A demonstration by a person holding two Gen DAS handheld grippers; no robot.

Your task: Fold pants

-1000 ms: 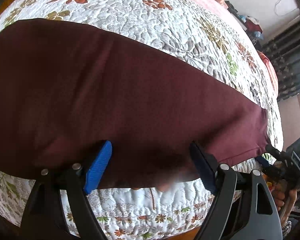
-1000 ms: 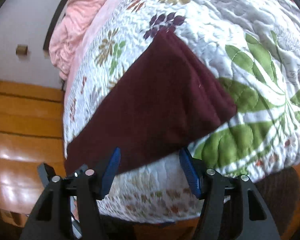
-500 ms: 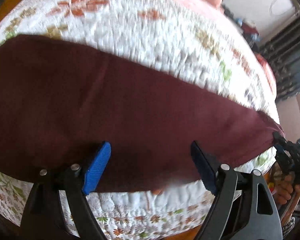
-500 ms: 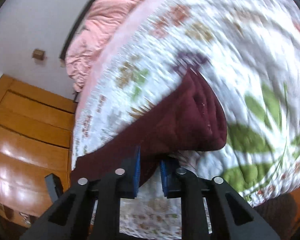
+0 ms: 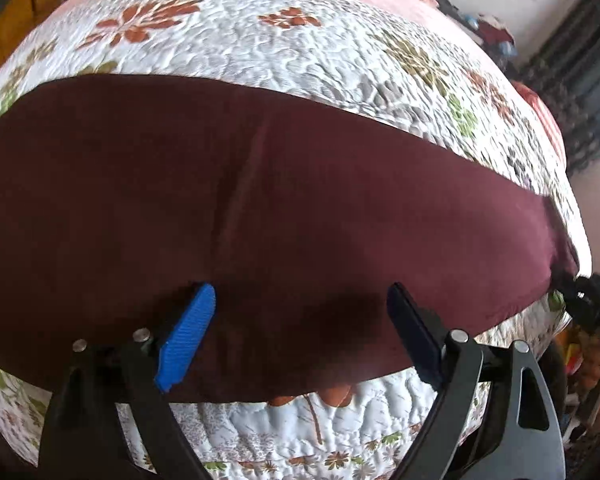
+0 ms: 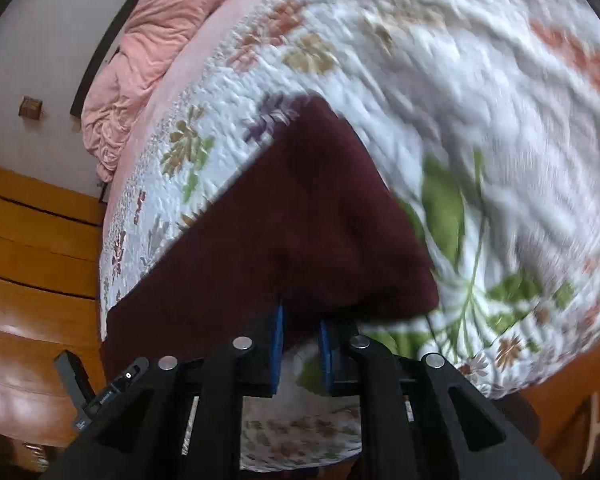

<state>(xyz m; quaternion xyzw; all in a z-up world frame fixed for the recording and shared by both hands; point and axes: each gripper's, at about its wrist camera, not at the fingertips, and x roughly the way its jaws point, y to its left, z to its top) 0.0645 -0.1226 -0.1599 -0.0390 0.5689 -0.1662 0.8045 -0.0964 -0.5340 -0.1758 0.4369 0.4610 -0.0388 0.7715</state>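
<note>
Maroon pants point(image 6: 292, 232) seemingly pinched by right tongs point(image 6: 300, 344); left tongs point(image 5: 300, 336) spread.

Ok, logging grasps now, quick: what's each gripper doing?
Left gripper: open, over the pants, holding nothing.
Right gripper: closed on the pants' edge.

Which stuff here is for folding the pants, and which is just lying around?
For the job: maroon pants, left gripper, right gripper.

Just lying about: floral quilt, crumpled pink blanket.
</note>
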